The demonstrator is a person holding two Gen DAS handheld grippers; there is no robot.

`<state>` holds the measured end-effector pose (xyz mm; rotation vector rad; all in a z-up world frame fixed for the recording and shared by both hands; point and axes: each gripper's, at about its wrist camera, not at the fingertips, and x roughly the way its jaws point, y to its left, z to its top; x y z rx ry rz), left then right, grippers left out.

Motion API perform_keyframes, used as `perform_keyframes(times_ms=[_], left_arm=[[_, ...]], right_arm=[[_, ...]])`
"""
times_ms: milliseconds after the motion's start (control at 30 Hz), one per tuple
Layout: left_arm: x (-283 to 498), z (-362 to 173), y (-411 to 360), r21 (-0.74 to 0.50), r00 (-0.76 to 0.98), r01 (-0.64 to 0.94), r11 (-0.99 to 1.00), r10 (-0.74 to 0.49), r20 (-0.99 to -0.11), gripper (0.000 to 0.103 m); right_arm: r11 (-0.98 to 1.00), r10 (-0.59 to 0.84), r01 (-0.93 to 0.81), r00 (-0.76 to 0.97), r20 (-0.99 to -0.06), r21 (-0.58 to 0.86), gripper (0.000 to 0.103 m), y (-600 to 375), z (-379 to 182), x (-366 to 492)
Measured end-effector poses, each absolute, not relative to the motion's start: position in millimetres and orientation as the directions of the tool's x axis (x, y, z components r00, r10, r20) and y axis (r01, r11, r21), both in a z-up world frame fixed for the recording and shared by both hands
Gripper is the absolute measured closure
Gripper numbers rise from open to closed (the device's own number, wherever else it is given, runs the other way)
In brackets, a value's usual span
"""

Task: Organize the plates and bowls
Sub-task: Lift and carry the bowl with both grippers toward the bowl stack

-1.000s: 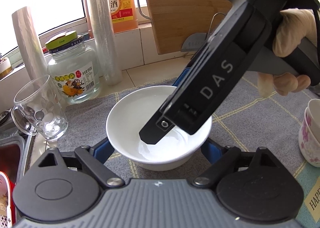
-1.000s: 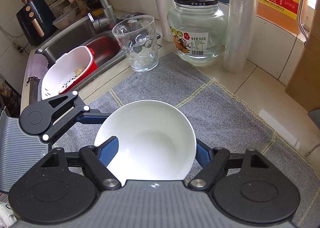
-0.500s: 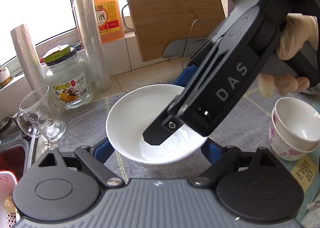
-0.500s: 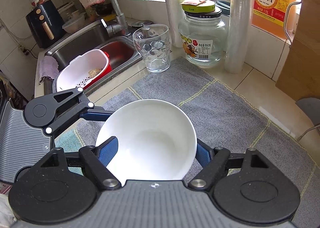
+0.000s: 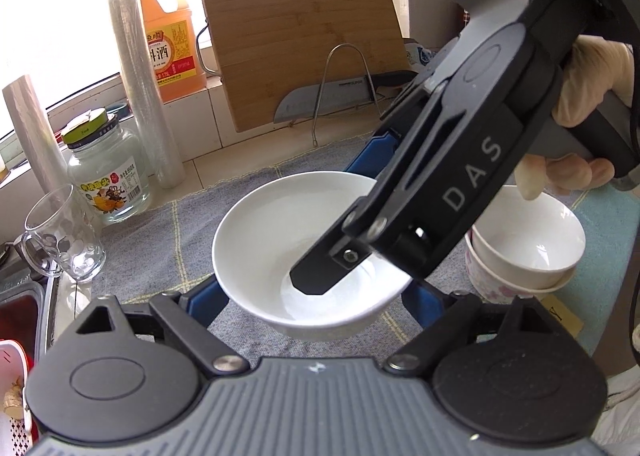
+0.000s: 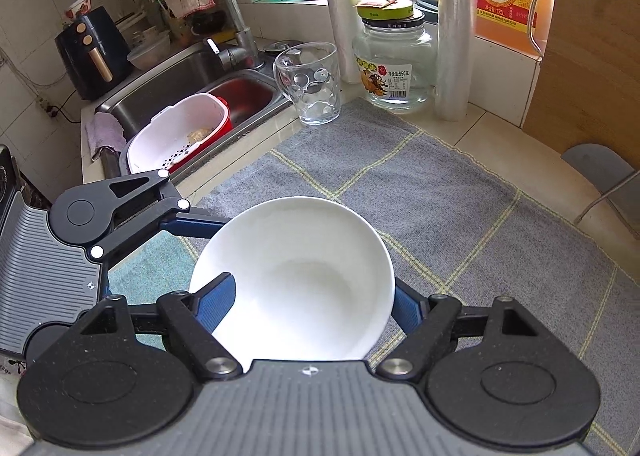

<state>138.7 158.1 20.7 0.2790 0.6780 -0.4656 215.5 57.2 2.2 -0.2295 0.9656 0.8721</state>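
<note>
Two grippers over the mat [image 5: 160,240] share one bowl [image 5: 280,240], seemingly lifted, near the stacked bowls [image 5: 524,240]. Left gripper [image 5: 310,296] clamps it across its sides. Right gripper [image 6: 310,302] straddles the wall with one finger inside. Its jaws have just been opening, and I cannot tell if the pads press. Risk: glazed, sloping sides slide out of one wide grip, and the bowl drops or clips the stack.

White bowl carried across the mat toward the stacked cups

The white bowl [image 5: 280,240], between both hand-held grippers, has travelled away from the glass mug [image 5: 60,236] and jar [image 5: 108,176]; the stacked cups [image 5: 520,252] now sit just beside it, and the right hand-held gripper [image 6: 308,304] jaws have just been opening slightly.
</note>
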Motion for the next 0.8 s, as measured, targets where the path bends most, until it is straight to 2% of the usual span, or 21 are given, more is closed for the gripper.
perform_keyframes(times_ms=[500,800], left_arm=[[114.2,43.3,115.4,0.124,0.663,0.618,0.777,-0.429,-0.613,0.011],[109.3,41.1,79.8,0.095,0.598,0.708,0.699,-0.523,-0.607,0.011]], right_arm=[[0.736,0.510,-0.660,0.391,-0.766,0.153,0.017,-2.2,29.4,170.6],[0.814,0.450,-0.564,0.461,-0.765,0.138,0.017,-47.9,32.4,148.6]])
